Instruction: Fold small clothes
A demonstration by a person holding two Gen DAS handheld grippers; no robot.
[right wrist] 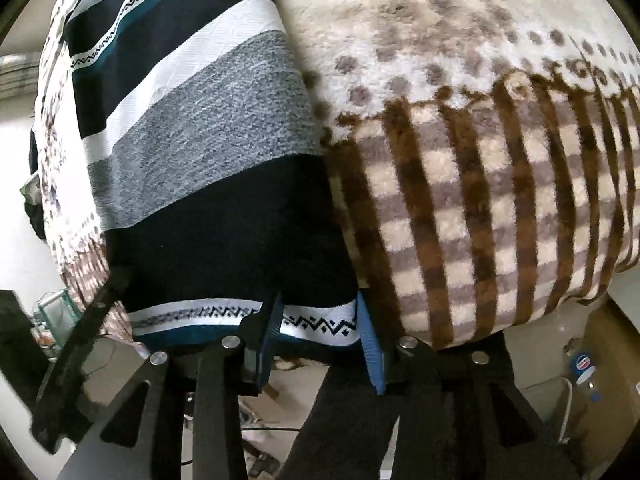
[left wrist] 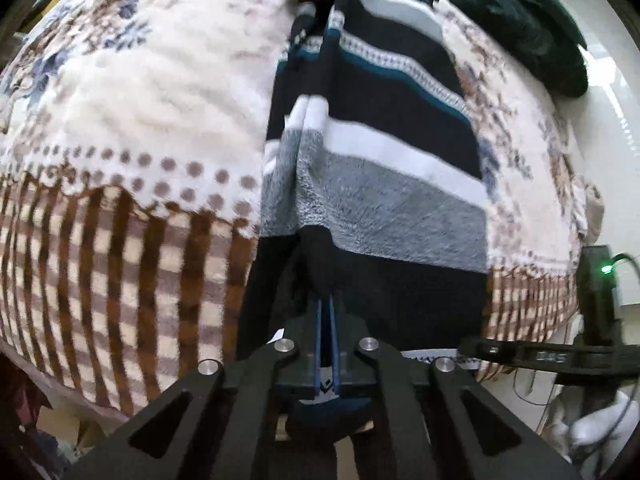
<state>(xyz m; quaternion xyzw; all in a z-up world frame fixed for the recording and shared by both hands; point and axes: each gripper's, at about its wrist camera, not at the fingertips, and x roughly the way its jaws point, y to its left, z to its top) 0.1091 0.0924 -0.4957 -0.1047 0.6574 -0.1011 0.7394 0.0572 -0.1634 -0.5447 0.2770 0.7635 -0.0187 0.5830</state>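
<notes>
A striped sweater [left wrist: 384, 184] in navy, white, grey and teal lies along a fleece blanket [left wrist: 120, 120] on a bed. My left gripper [left wrist: 326, 300] is shut on the sweater's dark lower part. The cloth rises from its tips in a pinched ridge, and a bit of hem hangs below the fingers. In the right wrist view the sweater [right wrist: 208, 140] reaches the bed's edge. Its white patterned hem band [right wrist: 192, 316] runs between the blue pads of my right gripper [right wrist: 320, 312]. That gripper's jaws stand apart at the hem's right corner, not pressing the cloth.
The blanket [right wrist: 480, 160] has a cream floral top and a brown checked border that hangs over the bed's edge. A dark green garment [left wrist: 520, 20] lies at the far end. A black device with a green light [left wrist: 600, 276] is at the right. Floor clutter and a box [right wrist: 600, 360] lie below.
</notes>
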